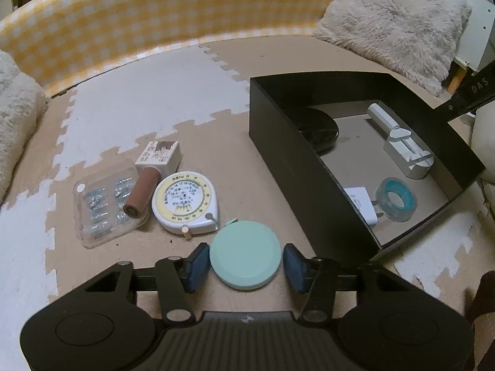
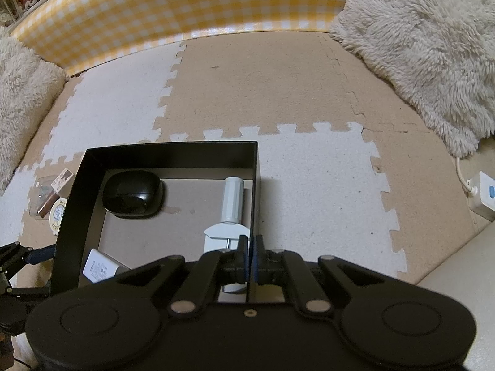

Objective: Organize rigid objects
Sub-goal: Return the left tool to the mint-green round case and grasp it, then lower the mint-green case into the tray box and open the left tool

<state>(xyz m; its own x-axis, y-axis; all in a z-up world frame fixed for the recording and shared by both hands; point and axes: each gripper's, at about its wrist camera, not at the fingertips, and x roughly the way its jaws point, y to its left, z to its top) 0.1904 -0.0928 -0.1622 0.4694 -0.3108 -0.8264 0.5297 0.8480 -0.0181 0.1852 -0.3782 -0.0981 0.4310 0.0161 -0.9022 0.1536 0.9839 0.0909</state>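
My left gripper (image 1: 246, 264) is open, its blue pads on either side of a mint green round disc (image 1: 246, 253) lying on the foam mat. Beyond it lie a white round tape measure (image 1: 185, 202), a brown tube (image 1: 139, 194), a small white box (image 1: 161, 154) and a clear plastic pack (image 1: 103, 207). A black box (image 1: 297, 167) stands to the right, holding a black oval case (image 2: 133, 193), a white tool (image 2: 230, 216), a white charger (image 2: 99, 269) and a blue tape roll (image 1: 396, 199). My right gripper (image 2: 250, 256) is shut on the black box's right wall (image 2: 255, 185).
A yellow checkered wall (image 1: 154, 21) runs along the back. Fluffy cushions (image 2: 427, 46) lie at the right and left. A white power strip (image 2: 485, 194) with its cable sits at the far right. The floor is beige and white puzzle mat (image 2: 309, 185).
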